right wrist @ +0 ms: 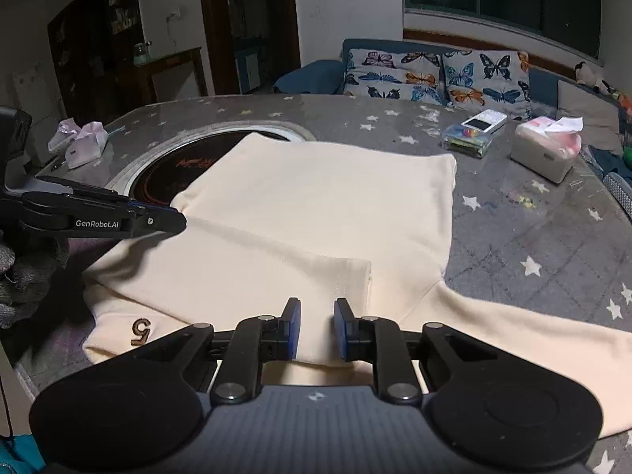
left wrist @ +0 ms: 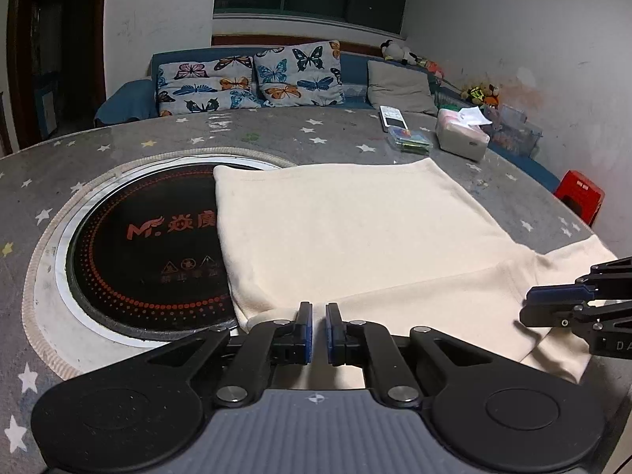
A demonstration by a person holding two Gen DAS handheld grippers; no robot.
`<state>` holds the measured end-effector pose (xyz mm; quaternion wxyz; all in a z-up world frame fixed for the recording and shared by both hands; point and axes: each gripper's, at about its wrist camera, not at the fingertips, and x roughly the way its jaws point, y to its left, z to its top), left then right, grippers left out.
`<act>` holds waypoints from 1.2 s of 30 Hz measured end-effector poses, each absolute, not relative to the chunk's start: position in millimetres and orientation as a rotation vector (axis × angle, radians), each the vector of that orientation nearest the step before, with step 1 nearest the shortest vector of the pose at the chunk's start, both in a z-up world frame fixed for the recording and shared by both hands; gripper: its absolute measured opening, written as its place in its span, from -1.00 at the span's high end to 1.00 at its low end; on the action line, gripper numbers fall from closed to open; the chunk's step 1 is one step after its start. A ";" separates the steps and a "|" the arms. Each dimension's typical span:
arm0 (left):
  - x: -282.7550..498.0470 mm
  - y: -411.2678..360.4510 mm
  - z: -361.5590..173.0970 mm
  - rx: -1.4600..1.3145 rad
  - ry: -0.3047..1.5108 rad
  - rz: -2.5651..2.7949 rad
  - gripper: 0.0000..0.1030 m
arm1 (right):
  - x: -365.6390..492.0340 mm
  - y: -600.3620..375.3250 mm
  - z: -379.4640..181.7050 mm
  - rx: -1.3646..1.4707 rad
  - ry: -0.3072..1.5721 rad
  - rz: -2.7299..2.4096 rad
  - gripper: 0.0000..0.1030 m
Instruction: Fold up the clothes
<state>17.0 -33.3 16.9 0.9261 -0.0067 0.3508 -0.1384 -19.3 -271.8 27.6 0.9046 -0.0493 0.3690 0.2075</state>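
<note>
A cream sweatshirt (left wrist: 355,229) lies flat on the grey star-patterned table (left wrist: 118,138), partly over a black round cooktop (left wrist: 146,245). In the right wrist view the sweatshirt (right wrist: 316,213) has one sleeve folded across its body and the other sleeve (right wrist: 533,339) stretched out to the right. My left gripper (left wrist: 318,326) hovers over the garment's near edge, jaws a narrow gap apart with nothing between them. My right gripper (right wrist: 317,330) sits over the folded sleeve's cuff, slightly open and empty. The right gripper also shows in the left wrist view (left wrist: 553,304), and the left gripper in the right wrist view (right wrist: 173,219).
A tissue box (left wrist: 462,134), a remote (left wrist: 391,118) and a clear plastic box (left wrist: 409,140) stand at the table's far right. Another tissue pack (right wrist: 83,144) lies at the far left. A sofa with butterfly cushions (left wrist: 252,79) is behind the table, a red stool (left wrist: 578,193) to the right.
</note>
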 end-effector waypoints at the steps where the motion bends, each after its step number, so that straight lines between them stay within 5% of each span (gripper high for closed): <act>1: 16.3 -34.4 18.1 -0.010 0.718 -0.283 0.84 | -20.0 -272.9 28.6 -0.100 0.760 0.427 0.65; 18: -7.7 -112.7 36.2 0.069 0.684 -0.507 0.78 | -45.8 -388.4 41.2 0.076 0.679 0.039 0.65; 27: -11.3 -160.7 24.9 0.107 0.711 -0.632 0.75 | -59.3 -468.0 17.3 0.229 0.669 -0.238 0.37; 36: -15.4 -174.2 17.2 0.127 0.730 -0.671 0.67 | -56.7 -492.9 4.8 0.319 0.624 -0.302 0.39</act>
